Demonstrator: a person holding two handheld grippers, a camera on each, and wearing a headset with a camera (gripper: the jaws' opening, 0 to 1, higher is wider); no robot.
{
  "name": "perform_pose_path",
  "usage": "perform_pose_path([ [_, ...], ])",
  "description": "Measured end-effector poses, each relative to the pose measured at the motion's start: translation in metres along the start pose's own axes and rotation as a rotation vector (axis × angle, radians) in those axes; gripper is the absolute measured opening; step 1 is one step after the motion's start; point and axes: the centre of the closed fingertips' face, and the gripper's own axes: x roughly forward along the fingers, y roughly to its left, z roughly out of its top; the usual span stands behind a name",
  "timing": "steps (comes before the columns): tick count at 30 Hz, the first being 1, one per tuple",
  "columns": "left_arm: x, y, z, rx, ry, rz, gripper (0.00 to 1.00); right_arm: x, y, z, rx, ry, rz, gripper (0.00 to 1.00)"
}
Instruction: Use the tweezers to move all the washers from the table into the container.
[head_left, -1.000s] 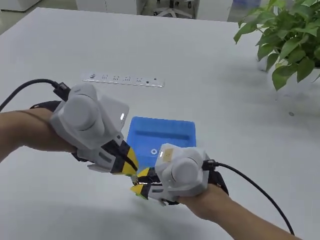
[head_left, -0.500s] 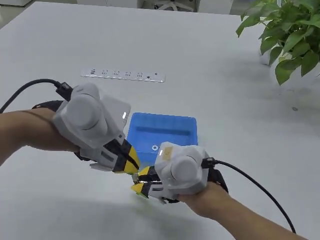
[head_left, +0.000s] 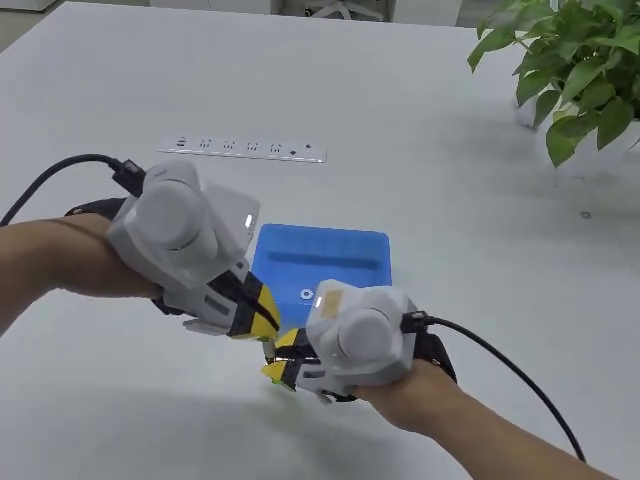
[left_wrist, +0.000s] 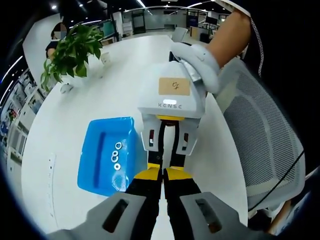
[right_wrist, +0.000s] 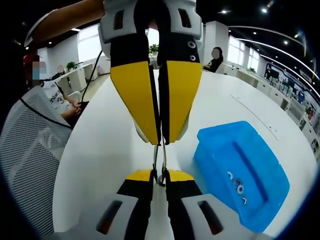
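Observation:
My two grippers meet tip to tip over the table just in front of the blue container (head_left: 330, 250). The left gripper (head_left: 262, 318) points down to the right and the right gripper (head_left: 280, 365) points back at it. In the right gripper view, thin metal tweezers (right_wrist: 158, 159) run from the left gripper's yellow jaws (right_wrist: 160, 140) down into the right gripper's (right_wrist: 160, 176) own jaws. Both pairs of jaws are closed on them. Several washers (right_wrist: 237, 186) lie inside the blue container (right_wrist: 260, 170), also seen as washers (left_wrist: 116, 159) in the left gripper view.
A white power strip (head_left: 243, 149) lies beyond the container. A potted plant (head_left: 575, 60) stands at the far right of the table. A mesh office chair (left_wrist: 260, 125) sits off the table's near edge. Cables trail from both grippers.
The grippers stay tip to tip at the container's front edge. The left gripper has lifted slightly. The head camera has shifted a little.

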Motion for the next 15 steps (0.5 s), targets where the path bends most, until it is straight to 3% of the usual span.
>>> perform_pose_path([
  [15,-0.0008,-0.003,0.0005,0.002,0.001,-0.001,0.05,-0.0002,0.0022,0.0001,0.009,0.009,0.008,0.09],
])
